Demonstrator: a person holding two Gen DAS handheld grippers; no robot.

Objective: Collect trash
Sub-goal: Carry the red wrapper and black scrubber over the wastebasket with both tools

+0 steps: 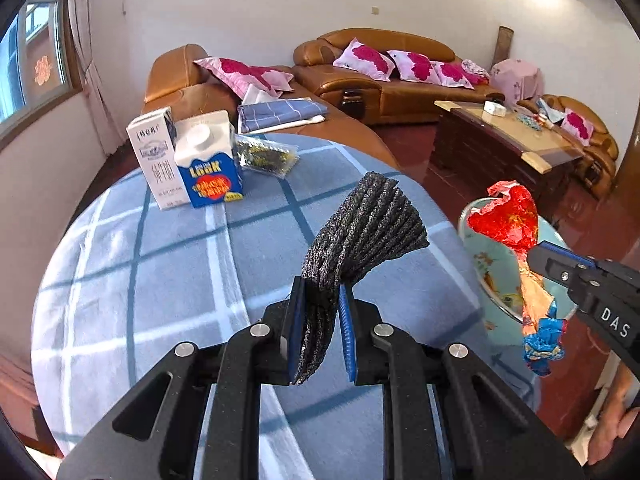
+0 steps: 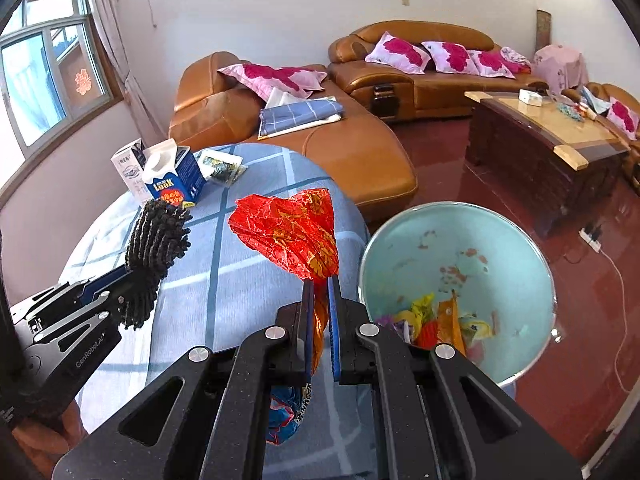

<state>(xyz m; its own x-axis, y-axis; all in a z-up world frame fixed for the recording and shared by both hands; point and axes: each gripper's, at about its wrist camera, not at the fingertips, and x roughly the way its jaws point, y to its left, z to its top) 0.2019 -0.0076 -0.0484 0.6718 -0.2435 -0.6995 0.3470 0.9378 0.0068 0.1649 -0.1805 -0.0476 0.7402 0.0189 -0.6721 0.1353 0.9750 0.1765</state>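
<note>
My left gripper (image 1: pixel 322 284) is shut on a dark grey knitted cloth (image 1: pixel 362 228) and holds it above the blue checked tablecloth (image 1: pixel 160 272). It also shows in the right wrist view (image 2: pixel 120 288) with the cloth (image 2: pixel 156 236). My right gripper (image 2: pixel 320 280) is shut on a crumpled red and blue foil wrapper (image 2: pixel 296 232), held above the table's right edge beside a light blue bin (image 2: pixel 500 240) with several wrappers in it. The left wrist view shows the wrapper (image 1: pixel 508 216) over the bin (image 1: pixel 488 264).
Two milk cartons (image 1: pixel 208 160) and a clear snack bag (image 1: pixel 266 156) stand at the table's far side. Brown sofas (image 2: pixel 360 152) with pink pillows lie beyond. A dark coffee table (image 2: pixel 540 148) stands at the right. A power strip (image 2: pixel 590 236) lies on the red floor.
</note>
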